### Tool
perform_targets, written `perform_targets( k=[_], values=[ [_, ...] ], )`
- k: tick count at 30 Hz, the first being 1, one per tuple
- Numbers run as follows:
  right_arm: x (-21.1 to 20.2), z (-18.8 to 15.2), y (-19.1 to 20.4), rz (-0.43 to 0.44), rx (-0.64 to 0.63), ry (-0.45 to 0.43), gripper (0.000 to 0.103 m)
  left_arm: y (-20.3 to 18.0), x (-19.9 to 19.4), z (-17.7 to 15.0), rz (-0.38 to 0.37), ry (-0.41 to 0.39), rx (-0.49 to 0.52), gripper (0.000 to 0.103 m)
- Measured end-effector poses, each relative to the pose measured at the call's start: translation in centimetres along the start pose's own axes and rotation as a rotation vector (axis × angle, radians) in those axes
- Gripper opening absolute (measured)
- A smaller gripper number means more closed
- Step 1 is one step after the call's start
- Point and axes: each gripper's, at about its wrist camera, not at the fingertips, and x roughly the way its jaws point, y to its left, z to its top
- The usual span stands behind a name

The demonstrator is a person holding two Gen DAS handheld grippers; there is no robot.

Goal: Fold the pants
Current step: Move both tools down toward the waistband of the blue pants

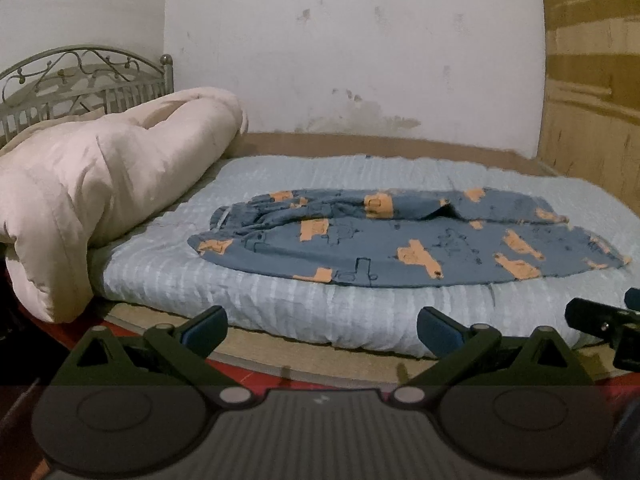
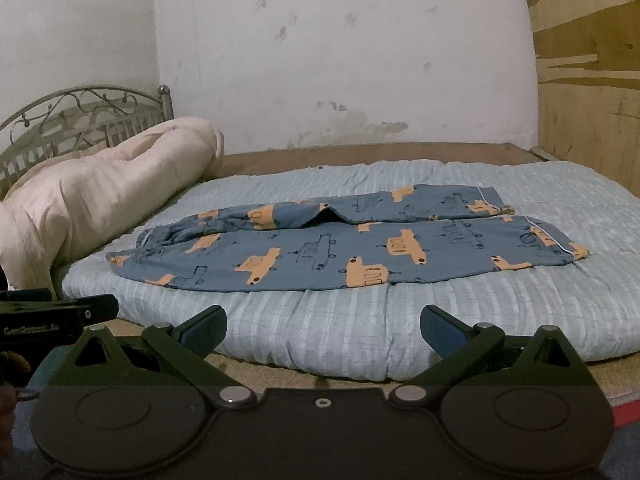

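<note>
Blue pants with orange car prints [image 1: 400, 236] lie spread on a light blue quilt [image 1: 280, 304], waist to the left, legs to the right, the far leg rumpled. They also show in the right wrist view [image 2: 340, 252]. My left gripper [image 1: 322, 330] is open and empty, in front of the quilt's near edge. My right gripper [image 2: 324, 330] is open and empty, also short of the quilt [image 2: 360, 332]. Neither touches the pants. The right gripper's body shows at the left view's right edge [image 1: 608, 324]; the left gripper's body shows at the right view's left edge [image 2: 52, 312].
A bulky cream duvet [image 1: 100, 192] is piled at the left of the bed by a metal headboard [image 1: 88, 76]. A stained white wall [image 1: 360, 60] is behind. A wooden panel [image 1: 592, 80] stands at the right.
</note>
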Motion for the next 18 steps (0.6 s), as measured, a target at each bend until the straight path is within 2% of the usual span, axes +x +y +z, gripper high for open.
perform_targets(
  k=[4, 10, 18],
  values=[
    [0.5, 0.9, 0.1, -0.001, -0.005, 0.025, 0.102, -0.4, 0.8, 1.0, 0.011, 0.025, 0.025, 0.102],
    [1.8, 2.7, 0.0, 0.014, -0.029, 0.046, 0.102, -1.2, 2.2, 3.3, -0.044, 0.071, 0.059, 0.102],
    [4.6, 5.5, 0.1, 0.052, -0.067, 0.03, 0.102, -2.3, 4.3, 6.6, 0.008, 0.068, 0.114, 0.102]
  ],
)
